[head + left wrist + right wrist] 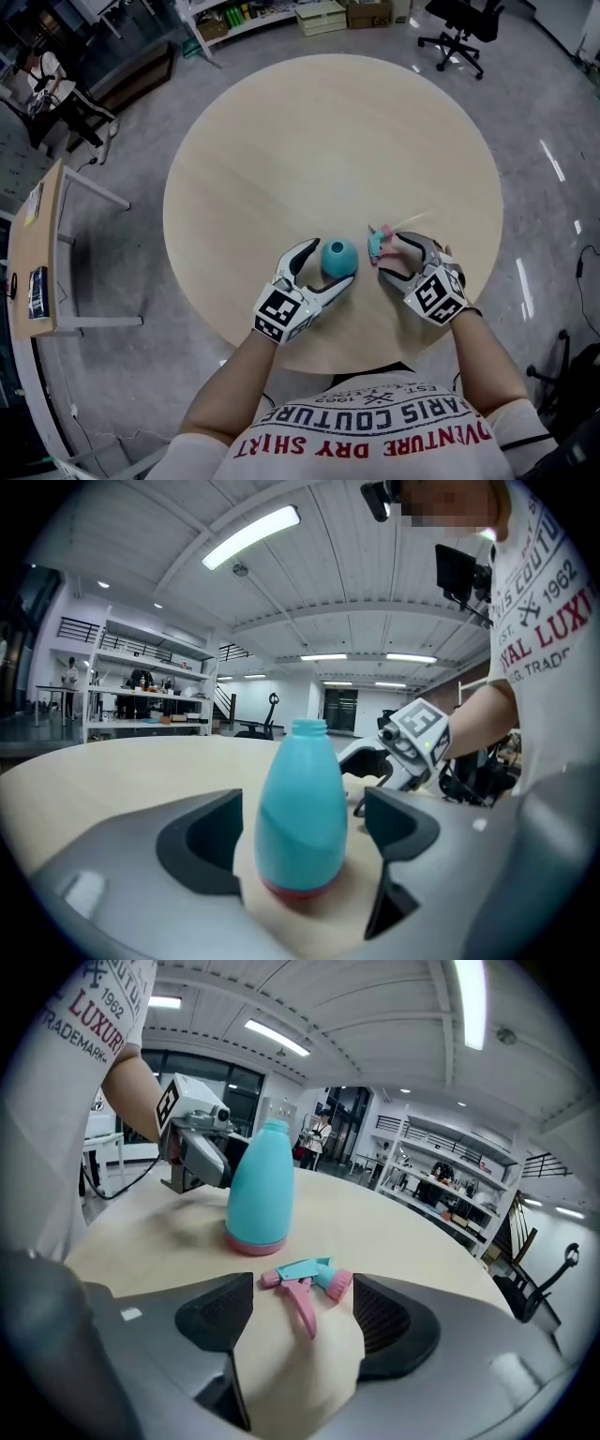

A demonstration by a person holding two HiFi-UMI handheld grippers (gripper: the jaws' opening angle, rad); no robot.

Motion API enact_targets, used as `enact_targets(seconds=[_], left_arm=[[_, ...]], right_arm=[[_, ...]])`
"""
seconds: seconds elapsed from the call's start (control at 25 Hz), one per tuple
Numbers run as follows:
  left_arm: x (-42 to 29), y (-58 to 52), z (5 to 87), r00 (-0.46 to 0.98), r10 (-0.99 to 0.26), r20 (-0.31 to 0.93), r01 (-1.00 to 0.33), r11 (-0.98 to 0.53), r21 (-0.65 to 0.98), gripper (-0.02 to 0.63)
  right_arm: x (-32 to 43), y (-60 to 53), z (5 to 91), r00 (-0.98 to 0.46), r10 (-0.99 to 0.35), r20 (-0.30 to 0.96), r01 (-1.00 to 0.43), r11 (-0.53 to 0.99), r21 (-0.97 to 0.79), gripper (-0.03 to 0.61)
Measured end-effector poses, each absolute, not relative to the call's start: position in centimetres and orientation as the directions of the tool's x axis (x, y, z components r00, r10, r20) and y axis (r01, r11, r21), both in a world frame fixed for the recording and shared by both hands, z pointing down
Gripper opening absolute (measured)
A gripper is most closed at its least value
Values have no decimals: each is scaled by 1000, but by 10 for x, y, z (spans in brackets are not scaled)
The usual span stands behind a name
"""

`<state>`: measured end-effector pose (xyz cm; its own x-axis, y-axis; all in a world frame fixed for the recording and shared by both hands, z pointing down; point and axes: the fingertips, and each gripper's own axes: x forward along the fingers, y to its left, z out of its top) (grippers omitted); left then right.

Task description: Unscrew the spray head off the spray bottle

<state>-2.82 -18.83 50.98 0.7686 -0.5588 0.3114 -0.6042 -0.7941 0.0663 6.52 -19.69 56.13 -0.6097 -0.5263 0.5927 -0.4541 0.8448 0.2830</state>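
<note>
A teal spray bottle [337, 258] with a pink base stands upright on the round table [328, 131], its neck bare. My left gripper [326, 265] is open around it; in the left gripper view the bottle [302, 808] stands between the pads with a small gap on each side of it, inside the left gripper [302, 834]. The teal and pink spray head [376, 244] lies on the table to the bottle's right. My right gripper [392, 255] is open, and the spray head [307, 1283] lies loose on the wood between its pads [217, 1316].
The table's near edge lies just below both grippers. A wooden desk [37, 253] stands at the left and an office chair [459, 33] at the back right. Shelving with boxes [319, 14] lines the far wall.
</note>
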Motion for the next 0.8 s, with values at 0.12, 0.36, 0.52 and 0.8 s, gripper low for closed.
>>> enact_targets(seconds=[0.12,0.36,0.52,0.8], left_arm=[[-36,-184,494,750,-591,297,-627,-778,36,394],[-66,-131,368,728,-674,126,-675,-737,-38,87],[-70,-65,328,787,-610,91,-617,-781,96,2],[-63,72,302,805,-588,79,-593,-795,130,0]], right_arm=[[69,-187,534,-642,-553,531,-534,820,208,327],[27,-112,394,-806,-552,214,-564,826,7,2],[-4,-38,326,-889,-450,81,-457,885,-94,2],[-23,77,313,-917,-376,132,-397,891,-219,2]])
